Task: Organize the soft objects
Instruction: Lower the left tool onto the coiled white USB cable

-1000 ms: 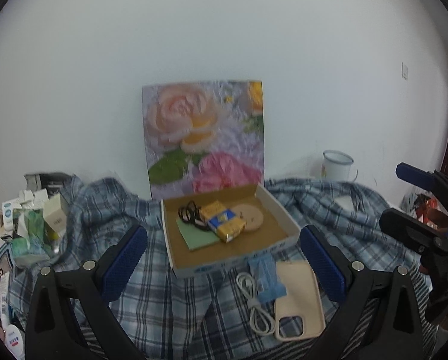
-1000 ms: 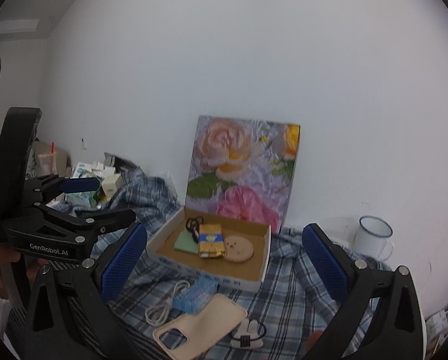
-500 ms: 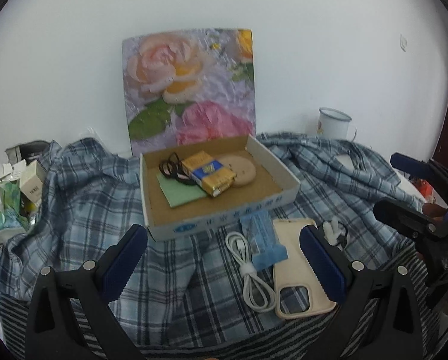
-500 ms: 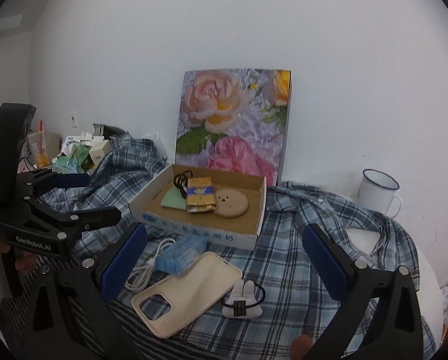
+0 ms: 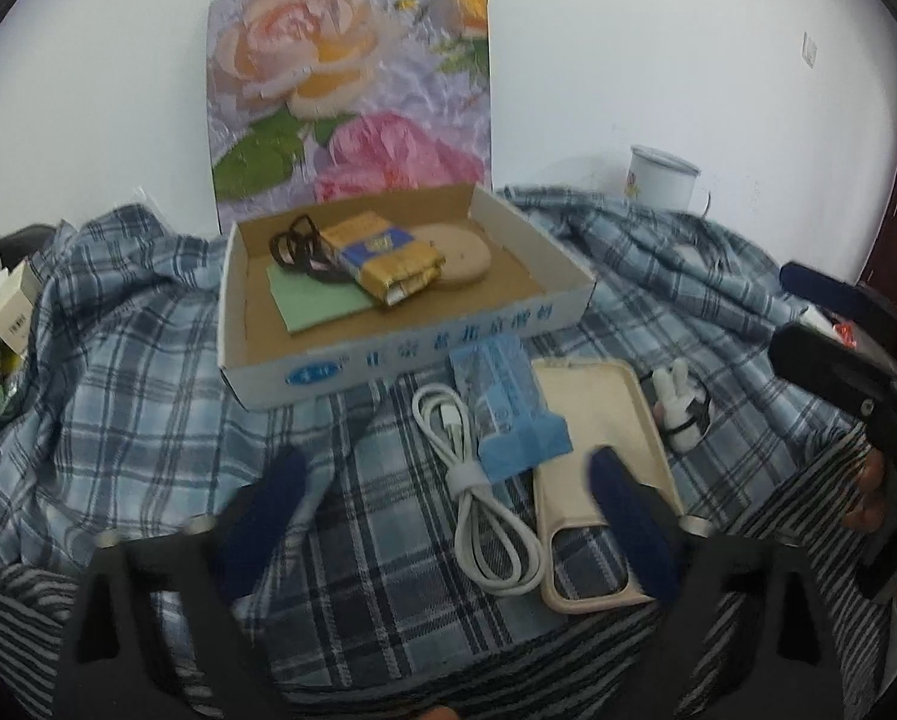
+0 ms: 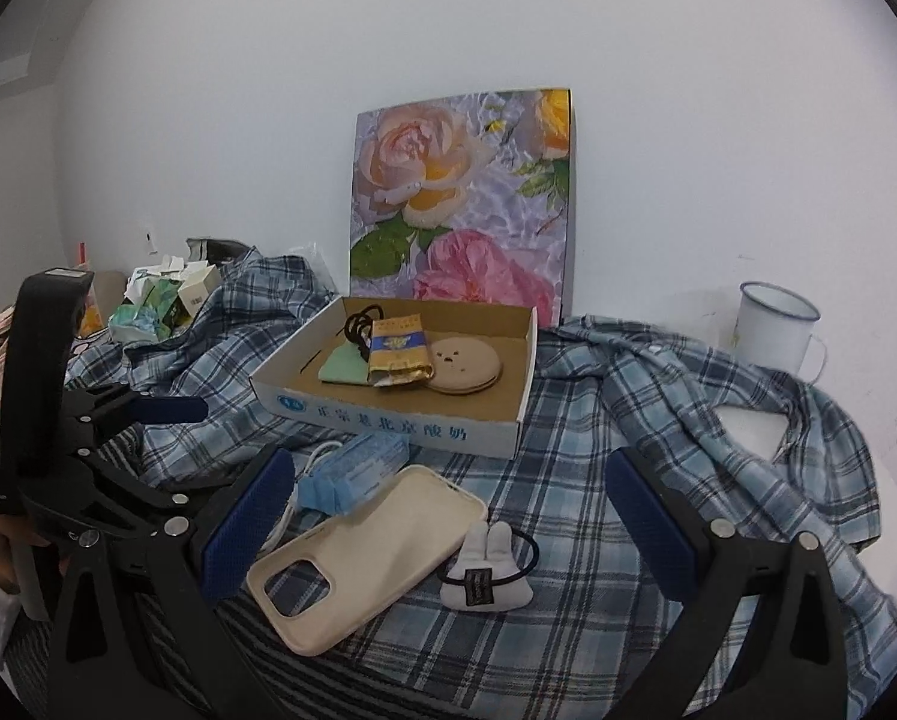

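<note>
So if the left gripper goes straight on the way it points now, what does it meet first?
Probably the white cable on the plaid cloth, between the left gripper's closing, empty jaws; depth is uncertain.

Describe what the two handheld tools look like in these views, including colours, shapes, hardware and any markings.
Both are matte black plastic frames. The left tool and the right tool each carry two long flat fingers faced with dark blue ribbed pads, fixed by small silver round bolts. Seen from the right wrist view, the left tool's body has an upright black handle and small white lettering, too blurred to read.
</note>
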